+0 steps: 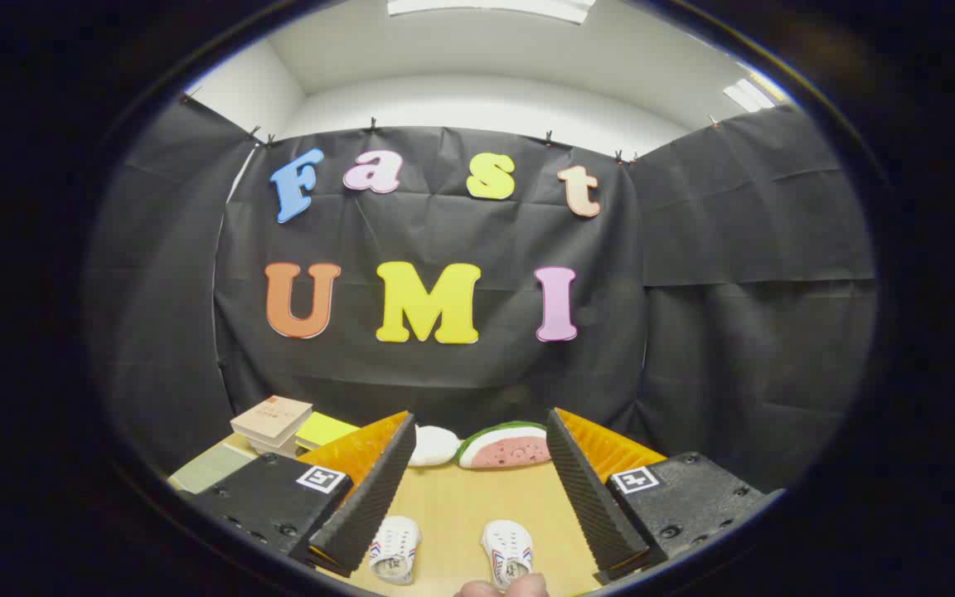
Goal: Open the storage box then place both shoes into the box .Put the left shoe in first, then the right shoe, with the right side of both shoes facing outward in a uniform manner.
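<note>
While the tongs (pixel 477 489) gape, two shoes (pixel 395 549) (pixel 507 552) lie between their fingers.

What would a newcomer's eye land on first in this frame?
Probably the two small white shoes side by side on the wooden table, between the open jaws of the gripper. Beyond them, a watermelon-slice toy lies against the black cloth wall, with a stack of books off to the left.
</note>
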Tool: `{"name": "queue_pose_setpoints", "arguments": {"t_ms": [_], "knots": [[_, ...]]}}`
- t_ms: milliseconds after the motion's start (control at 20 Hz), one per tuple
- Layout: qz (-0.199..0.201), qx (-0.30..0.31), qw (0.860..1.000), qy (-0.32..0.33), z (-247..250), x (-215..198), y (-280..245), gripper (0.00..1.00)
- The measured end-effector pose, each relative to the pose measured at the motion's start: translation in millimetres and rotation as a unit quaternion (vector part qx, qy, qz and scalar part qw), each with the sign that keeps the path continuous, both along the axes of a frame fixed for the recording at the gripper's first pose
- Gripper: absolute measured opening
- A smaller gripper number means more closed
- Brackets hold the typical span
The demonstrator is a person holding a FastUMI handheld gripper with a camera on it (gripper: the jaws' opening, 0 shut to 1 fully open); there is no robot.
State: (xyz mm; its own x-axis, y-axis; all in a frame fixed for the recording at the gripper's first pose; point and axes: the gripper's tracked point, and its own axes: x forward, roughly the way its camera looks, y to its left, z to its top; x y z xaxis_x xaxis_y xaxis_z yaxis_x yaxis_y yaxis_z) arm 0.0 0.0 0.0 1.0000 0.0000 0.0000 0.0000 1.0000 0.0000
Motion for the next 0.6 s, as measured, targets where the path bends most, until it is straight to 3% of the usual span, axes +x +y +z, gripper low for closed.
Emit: {"name": "queue_pose_setpoints", "arguments": {"t_ms": [600], "knots": [[0.081, -0.031, 0.996, 0.005, -9, 4, 44, 1.00]]}}
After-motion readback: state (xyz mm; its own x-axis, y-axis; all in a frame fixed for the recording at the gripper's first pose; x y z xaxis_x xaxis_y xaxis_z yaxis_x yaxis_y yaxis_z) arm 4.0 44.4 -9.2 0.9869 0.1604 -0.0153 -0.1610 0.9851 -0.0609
